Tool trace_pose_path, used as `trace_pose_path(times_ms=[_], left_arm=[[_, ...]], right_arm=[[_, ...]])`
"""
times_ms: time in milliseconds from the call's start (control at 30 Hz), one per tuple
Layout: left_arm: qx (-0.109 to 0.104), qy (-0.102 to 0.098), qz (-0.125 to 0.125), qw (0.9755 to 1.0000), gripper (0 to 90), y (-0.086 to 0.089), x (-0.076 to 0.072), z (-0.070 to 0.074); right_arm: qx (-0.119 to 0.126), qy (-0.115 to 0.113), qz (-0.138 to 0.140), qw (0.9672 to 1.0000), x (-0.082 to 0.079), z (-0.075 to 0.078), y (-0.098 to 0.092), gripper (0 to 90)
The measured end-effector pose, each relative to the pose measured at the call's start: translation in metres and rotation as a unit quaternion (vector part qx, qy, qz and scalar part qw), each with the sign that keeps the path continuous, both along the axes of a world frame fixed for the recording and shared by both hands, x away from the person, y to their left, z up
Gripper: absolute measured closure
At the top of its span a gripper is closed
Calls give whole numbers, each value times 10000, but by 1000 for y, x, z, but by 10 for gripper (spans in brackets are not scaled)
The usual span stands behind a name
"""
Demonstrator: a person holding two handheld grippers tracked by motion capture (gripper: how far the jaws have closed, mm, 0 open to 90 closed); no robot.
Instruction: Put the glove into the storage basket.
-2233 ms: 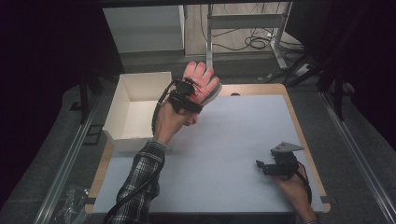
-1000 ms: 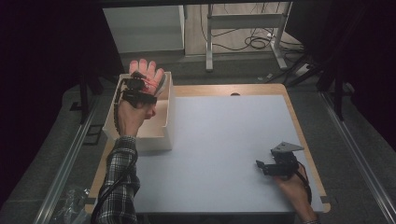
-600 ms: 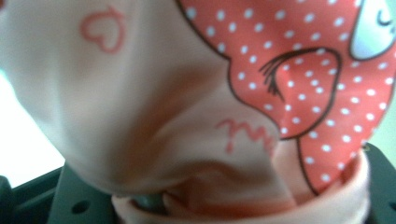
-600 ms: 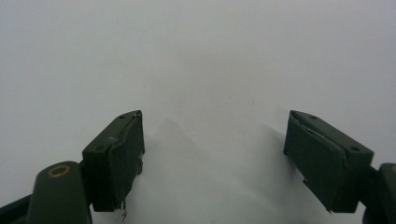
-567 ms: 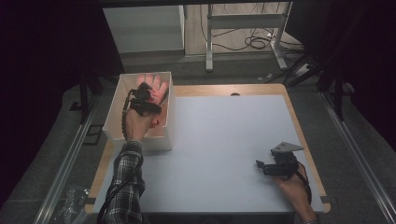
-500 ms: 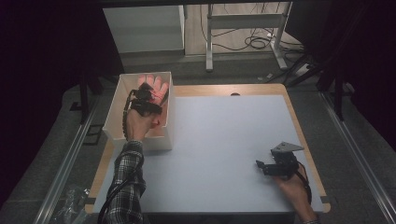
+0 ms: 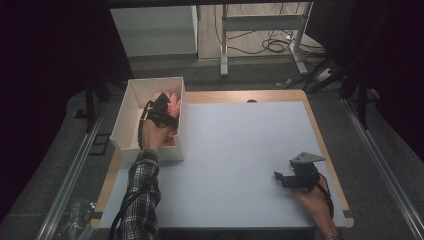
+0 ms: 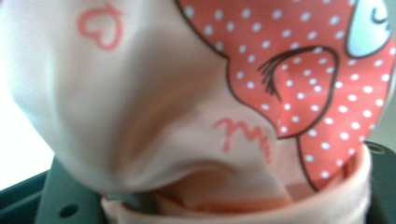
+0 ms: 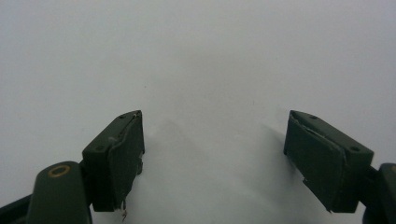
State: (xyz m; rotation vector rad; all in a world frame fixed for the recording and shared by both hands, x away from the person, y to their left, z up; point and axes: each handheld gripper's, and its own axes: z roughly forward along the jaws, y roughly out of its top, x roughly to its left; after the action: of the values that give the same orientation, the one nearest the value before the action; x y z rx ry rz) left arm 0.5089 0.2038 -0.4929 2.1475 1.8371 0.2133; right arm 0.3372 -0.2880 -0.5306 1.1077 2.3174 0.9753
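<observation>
I have the left gripper (image 7: 162, 107) down inside the white box (image 7: 131, 102) at the table's far left corner, with the pink cloth (image 7: 171, 103) carried in with it. In the left gripper view the cloth (image 8: 196, 107), pale pink with a red polka-dot patch and small hearts, bulges right in front of the jaws and drapes over them, so I cannot see the pads themselves. The jaws have just been opening, with the fabric still lying between them; whether the pads still pinch it I cannot tell.

By my reading, the carry is done: the cloth is within the box walls, just ahead of the jaws. What is left is to finish the release, let the fabric drop clear of the jaws, and lift the gripper out without dragging a fold back over the rim.

My right gripper (image 7: 281, 177) rests low over the bare grey table (image 7: 250, 150) near the right edge, well apart from the box. Its jaws stand wide open with nothing between them, only table surface ahead.
</observation>
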Motion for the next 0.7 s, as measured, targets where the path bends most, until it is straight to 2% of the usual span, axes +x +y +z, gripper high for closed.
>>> trace_pose_path(times_ms=[33, 67, 133, 167, 267, 500, 700], left_arm=[[-13, 17, 11, 10000, 262, -1, 1, -1], [31, 116, -42, 9999, 222, -3, 2, -4], [30, 147, -82, 9999, 204, -4, 2, -5], [-4, 161, -102, 9998, 162, -4, 2, -5], [-93, 241, -77, 9996, 124, -3, 2, -5], [-304, 282, -86, 9991, 69, 1, -1, -2], [-359, 47, -155, 9992, 46, 3, -5, 7]], right_arm=[[0, 0, -1, 10000, 0, 0, 0, 204], [1, 0, 0, 10000, 0, 0, 0, 204], [0, 0, -1, 10000, 0, 0, 0, 204], [-3, -6, 2, 10000, 0, 0, 0, 204], [-1, -1, 0, 10000, 0, 0, 0, 204], [-4, -6, 2, 10000, 0, 0, 0, 204], [-4, -5, 3, 10000, 0, 0, 0, 204]])
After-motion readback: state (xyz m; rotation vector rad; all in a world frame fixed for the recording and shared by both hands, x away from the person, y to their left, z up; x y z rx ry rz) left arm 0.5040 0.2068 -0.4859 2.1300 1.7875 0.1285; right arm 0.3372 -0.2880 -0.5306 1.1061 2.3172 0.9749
